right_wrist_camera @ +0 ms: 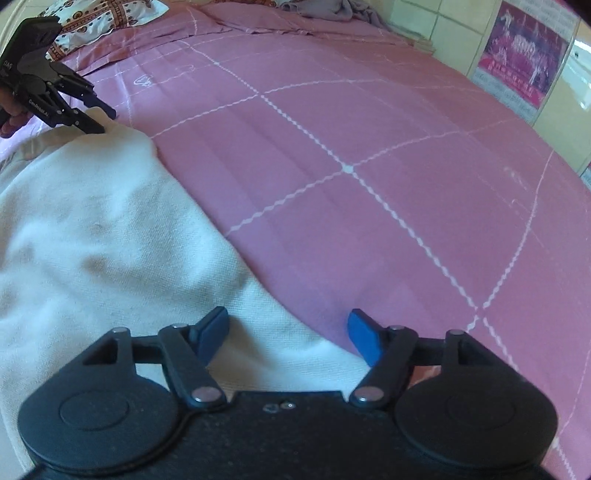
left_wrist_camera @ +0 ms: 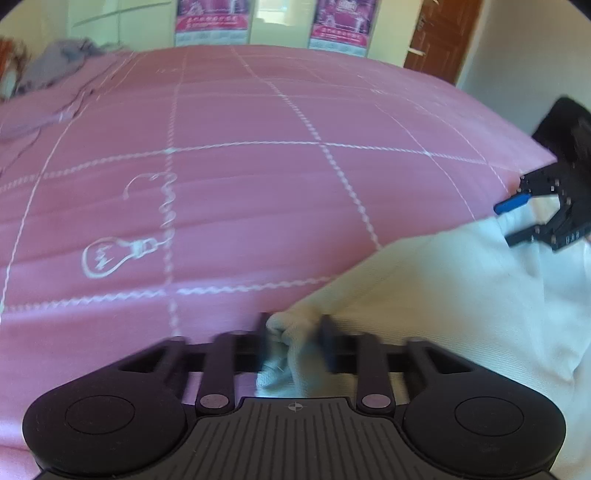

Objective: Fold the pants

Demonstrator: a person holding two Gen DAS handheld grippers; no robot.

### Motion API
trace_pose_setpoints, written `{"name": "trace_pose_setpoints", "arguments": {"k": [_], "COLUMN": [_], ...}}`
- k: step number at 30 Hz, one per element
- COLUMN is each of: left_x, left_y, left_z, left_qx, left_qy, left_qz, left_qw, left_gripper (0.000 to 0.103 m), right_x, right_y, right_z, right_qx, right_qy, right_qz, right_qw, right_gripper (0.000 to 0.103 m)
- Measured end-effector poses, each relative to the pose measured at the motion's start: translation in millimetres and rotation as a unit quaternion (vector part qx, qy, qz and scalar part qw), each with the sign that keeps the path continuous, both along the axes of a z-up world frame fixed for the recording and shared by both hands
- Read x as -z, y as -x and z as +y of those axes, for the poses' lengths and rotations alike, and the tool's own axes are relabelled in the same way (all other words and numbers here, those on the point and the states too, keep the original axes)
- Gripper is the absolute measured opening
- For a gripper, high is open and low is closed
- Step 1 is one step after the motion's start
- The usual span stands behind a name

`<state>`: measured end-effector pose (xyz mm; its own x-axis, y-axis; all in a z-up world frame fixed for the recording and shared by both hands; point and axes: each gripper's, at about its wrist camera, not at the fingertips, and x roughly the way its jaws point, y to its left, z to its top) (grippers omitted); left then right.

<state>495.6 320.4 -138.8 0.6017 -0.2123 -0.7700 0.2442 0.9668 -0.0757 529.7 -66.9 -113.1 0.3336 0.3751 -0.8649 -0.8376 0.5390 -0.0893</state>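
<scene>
White pants (left_wrist_camera: 461, 295) lie spread on a pink bed sheet (left_wrist_camera: 258, 203) with a white grid pattern. My left gripper (left_wrist_camera: 295, 325) is shut on a bunched corner of the pants, and the cloth fills the gap between its fingers. In the right wrist view the left gripper (right_wrist_camera: 104, 121) sits at the far corner of the pants (right_wrist_camera: 92, 229). My right gripper (right_wrist_camera: 288, 325) stands open, its blue pads (right_wrist_camera: 216, 325) set apart over the near edge of the cloth without pressing on it. From the left wrist view the right gripper (left_wrist_camera: 513, 221) shows at the right edge, open.
The pink sheet (right_wrist_camera: 369, 147) stretches wide beyond the pants. A grey heap of clothes (right_wrist_camera: 332, 11) and a patterned pillow (right_wrist_camera: 103, 14) lie at the far end. Wall posters (left_wrist_camera: 210, 18) and a brown door (left_wrist_camera: 439, 37) stand behind the bed. A hand (right_wrist_camera: 9, 118) holds the left gripper.
</scene>
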Motion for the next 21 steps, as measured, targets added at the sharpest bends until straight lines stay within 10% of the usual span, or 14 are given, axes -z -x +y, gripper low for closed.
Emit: {"name": "trace_pose_setpoints", "arguments": {"k": [4,14,21], "left_x": [-7.1,-85.5,-66.9], "left_y": [9.9,155.4,256.2], "left_z": [-5.7,-8.7,-58.4], "left_qx": [-0.022,0.022,0.067], "left_qy": [-0.015,-0.009,-0.126], "left_qz": [-0.017,-0.196,-0.208], "left_qw": [0.9995,0.9804,0.9678], "left_gripper": [0.015,0.015,0.016], "right_x": [-4.3,-84.1,-72.5], "right_y": [8.3,151.9,286.3], "right_z": [11.5,-24.4,-51.1], "right_qx": [-0.010,-0.004,0.018], "right_qy": [0.012,-0.038,-0.049], "right_qz": [0.015,-0.158,-0.213], "right_qw": [1.000,0.987,0.976], "right_gripper": [0.010,0.007,0.007]}}
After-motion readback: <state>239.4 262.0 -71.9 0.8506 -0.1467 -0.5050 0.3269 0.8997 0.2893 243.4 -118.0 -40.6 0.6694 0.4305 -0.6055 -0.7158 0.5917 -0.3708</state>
